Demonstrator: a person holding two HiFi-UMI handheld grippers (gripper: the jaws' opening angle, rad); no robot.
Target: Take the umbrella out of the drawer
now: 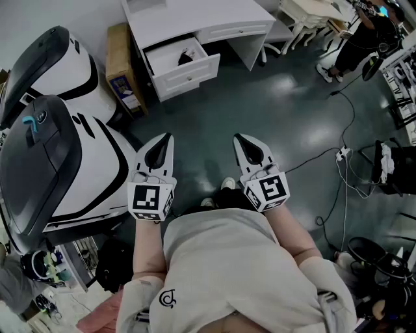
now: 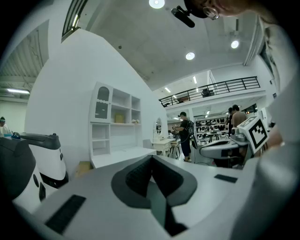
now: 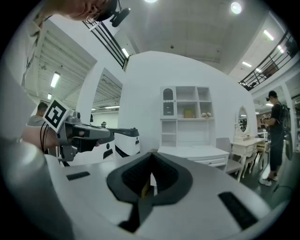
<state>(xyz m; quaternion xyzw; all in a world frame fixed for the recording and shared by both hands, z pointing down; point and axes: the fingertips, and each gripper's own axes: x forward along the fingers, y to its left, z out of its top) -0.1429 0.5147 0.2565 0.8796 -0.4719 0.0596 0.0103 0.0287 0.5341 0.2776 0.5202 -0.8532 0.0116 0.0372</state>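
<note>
Right in front of the person's pale sweatshirt (image 1: 227,260), two hand-held grippers are held out level, side by side, above the dark floor (image 1: 214,110). The left hand-held gripper (image 1: 166,140) is clenched tip to tip on nothing. The right hand-held gripper (image 1: 241,140) is pinched closed and empty too, and its own camera catches the left one off to the side.

Only the head view looks into the open drawer (image 1: 188,77). The umbrella (image 1: 186,58) lies there as a dark bundle, well apart from both grippers. The gripper views show just the top of the white bench (image 1: 195,16) and the shelf unit (image 3: 186,112) above it.

A cardboard box (image 1: 122,68) stands beside the bench, with big white-and-black machines (image 1: 97,162) nearer on the left. A power strip (image 1: 342,154) with cables lies on the floor to the right. Farther off are a dressing table (image 3: 248,145) and a standing person (image 3: 275,136). High up, in the left gripper view alone, runs a railed gallery (image 2: 211,89).
</note>
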